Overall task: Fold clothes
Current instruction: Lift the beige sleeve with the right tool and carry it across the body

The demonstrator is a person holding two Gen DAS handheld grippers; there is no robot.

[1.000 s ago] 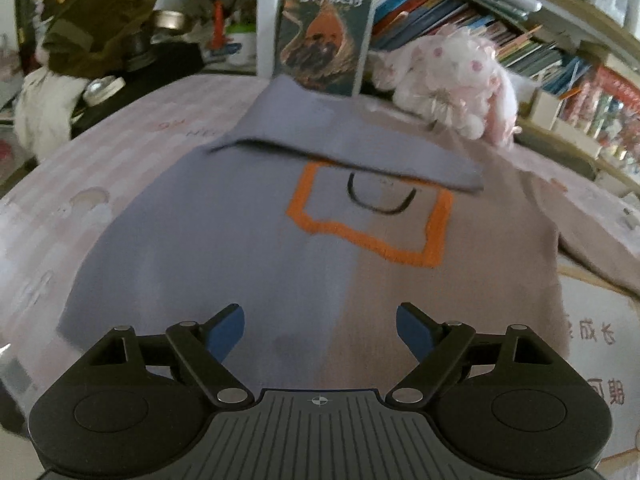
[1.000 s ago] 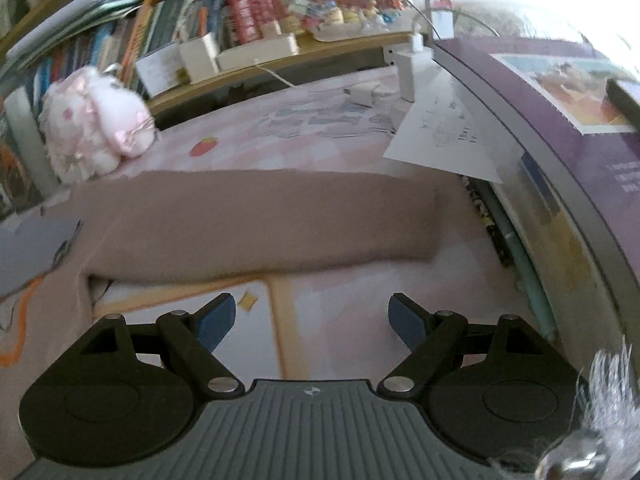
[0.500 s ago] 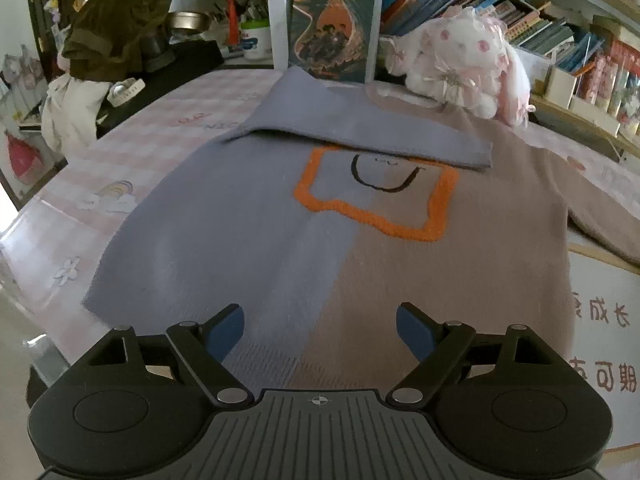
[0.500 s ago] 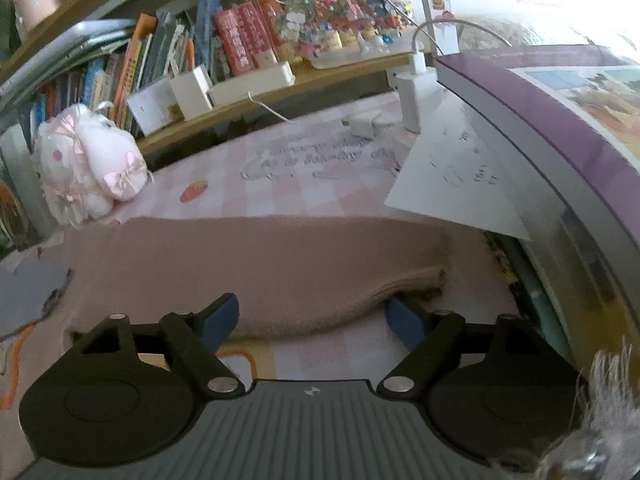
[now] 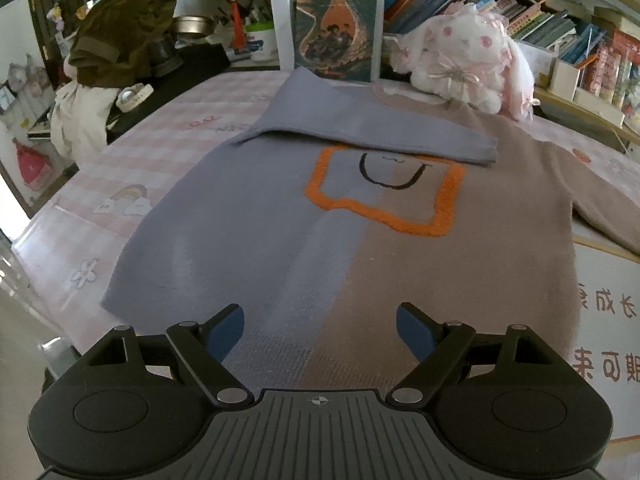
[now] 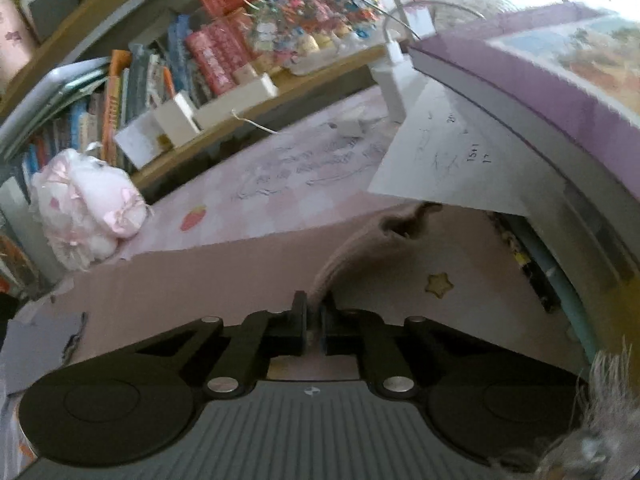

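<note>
While your left tool (image 5: 320, 326) hovers wide open over the sweater's (image 5: 304, 248) hem, spread flat on the pink checked counter (image 5: 132, 168), only the right view shows your right tool (image 6: 314, 312), just closed, pinching the brown sleeve (image 6: 360, 248).

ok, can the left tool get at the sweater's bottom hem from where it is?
Probably yes. The left tool hangs open just over the sweater's bottom hem, with nothing lying on that edge. The right tool is off at the pink sleeve, shut on it, so it is not in the way.
</note>
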